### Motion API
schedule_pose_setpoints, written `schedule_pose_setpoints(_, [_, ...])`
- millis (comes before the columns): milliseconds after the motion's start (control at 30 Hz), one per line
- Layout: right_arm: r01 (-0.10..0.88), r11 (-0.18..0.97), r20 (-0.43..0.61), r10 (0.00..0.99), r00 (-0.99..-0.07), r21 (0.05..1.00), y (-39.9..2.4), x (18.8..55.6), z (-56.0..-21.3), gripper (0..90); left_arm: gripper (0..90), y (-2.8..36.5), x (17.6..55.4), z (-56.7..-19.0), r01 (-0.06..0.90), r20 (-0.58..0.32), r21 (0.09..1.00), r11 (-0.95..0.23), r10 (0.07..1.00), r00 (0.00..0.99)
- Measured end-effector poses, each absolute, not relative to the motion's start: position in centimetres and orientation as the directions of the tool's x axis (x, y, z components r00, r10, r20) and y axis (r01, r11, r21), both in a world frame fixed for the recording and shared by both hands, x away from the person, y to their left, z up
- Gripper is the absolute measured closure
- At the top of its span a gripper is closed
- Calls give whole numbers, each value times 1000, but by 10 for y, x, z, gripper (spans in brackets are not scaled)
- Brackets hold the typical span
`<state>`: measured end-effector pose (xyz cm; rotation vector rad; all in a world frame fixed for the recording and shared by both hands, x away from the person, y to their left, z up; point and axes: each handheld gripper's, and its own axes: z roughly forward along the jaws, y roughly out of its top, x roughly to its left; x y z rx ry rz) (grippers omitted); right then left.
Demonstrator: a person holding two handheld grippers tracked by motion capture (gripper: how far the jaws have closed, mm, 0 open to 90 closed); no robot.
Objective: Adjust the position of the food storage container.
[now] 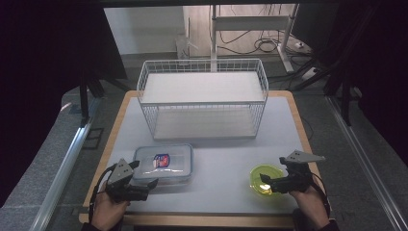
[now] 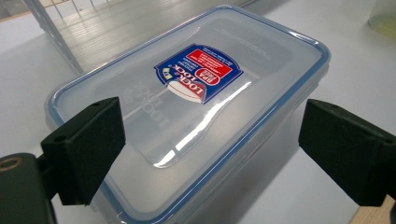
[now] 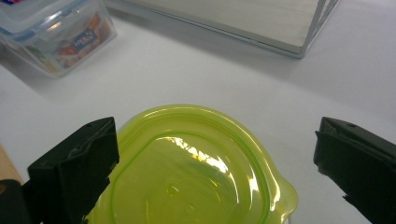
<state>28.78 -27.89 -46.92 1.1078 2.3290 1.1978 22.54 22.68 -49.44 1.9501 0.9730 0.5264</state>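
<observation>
A: Where is the left gripper (image 1: 144, 185)?

B: At seven o'clock on the white table (image 1: 226, 192), jaws spread wide. The clear lidded box (image 1: 163, 163) sits just beyond it, toward one o'clock. In the left gripper view the box (image 2: 187, 121) lies between the two black pads (image 2: 88, 149), and neither pad presses on it.

A: And the right gripper (image 1: 272, 185)?

B: At five o'clock, jaws also spread. The yellow-green lid (image 1: 266, 179) lies right at its tips. In the right gripper view the lid (image 3: 191, 172) sits between the parted jaws.

A: Anything behind?

B: A white wire rack (image 1: 202, 98) at twelve o'clock.
</observation>
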Motion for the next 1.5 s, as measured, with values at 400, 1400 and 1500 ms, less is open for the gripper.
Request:
schedule_pose_setpoints(400, [491,363,62,752,-656,792,-274,286,-469,0,75,224,225,-492,475,-31,821,-317,805,592])
schedule_pose_setpoints(1400, [453,493,36,647,-762,743,-256,273,-461,866,62,231,226,-498,474,-59,837,-272,817,573])
schedule_pose_setpoints(1500, [441,511,37,622,-782,738,-253,269,-460,899,62,230,227,-499,476,-58,834,-277,816,576])
